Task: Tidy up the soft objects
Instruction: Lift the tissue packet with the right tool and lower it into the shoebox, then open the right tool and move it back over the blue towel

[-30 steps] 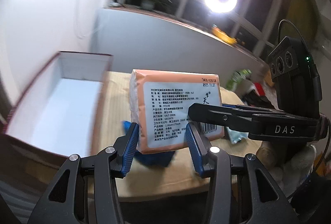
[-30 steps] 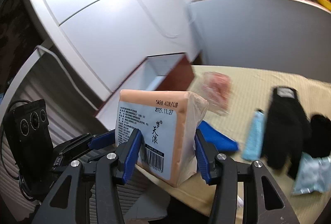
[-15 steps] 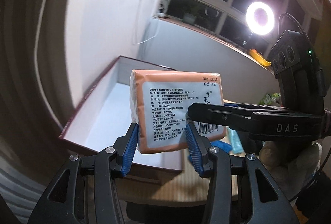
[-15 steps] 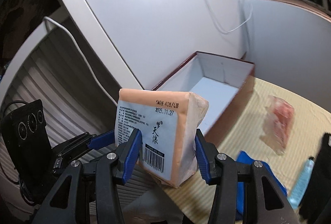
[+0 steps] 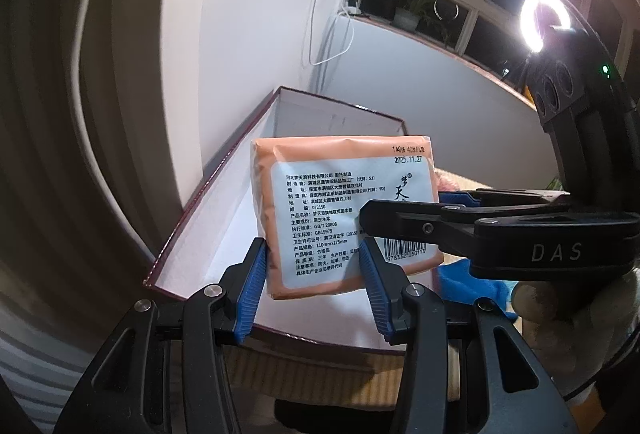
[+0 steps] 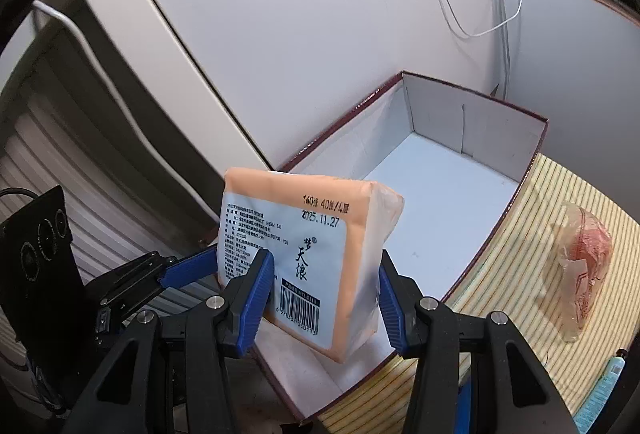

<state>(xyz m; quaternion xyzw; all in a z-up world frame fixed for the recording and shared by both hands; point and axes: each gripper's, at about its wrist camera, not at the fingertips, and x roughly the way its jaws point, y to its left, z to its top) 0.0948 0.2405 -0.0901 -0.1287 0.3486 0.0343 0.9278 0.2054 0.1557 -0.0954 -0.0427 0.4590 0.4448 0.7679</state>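
Box (image 6: 452, 201), white-lined, open, set on striped mat (image 6: 532, 234); tissue pack (image 6: 304, 266), orange, held over its near end, clamped by left gripper (image 5: 312, 278) and right gripper (image 6: 326, 298) together; step judged: placing, lowering and release required next.

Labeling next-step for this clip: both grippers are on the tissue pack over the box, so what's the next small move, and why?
Probably lower the tissue pack into the box. The left gripper and right gripper both clamp it upright, and it hangs above the box's white floor, which looks bare where it shows. Release should likely wait until the pack rests on that floor.
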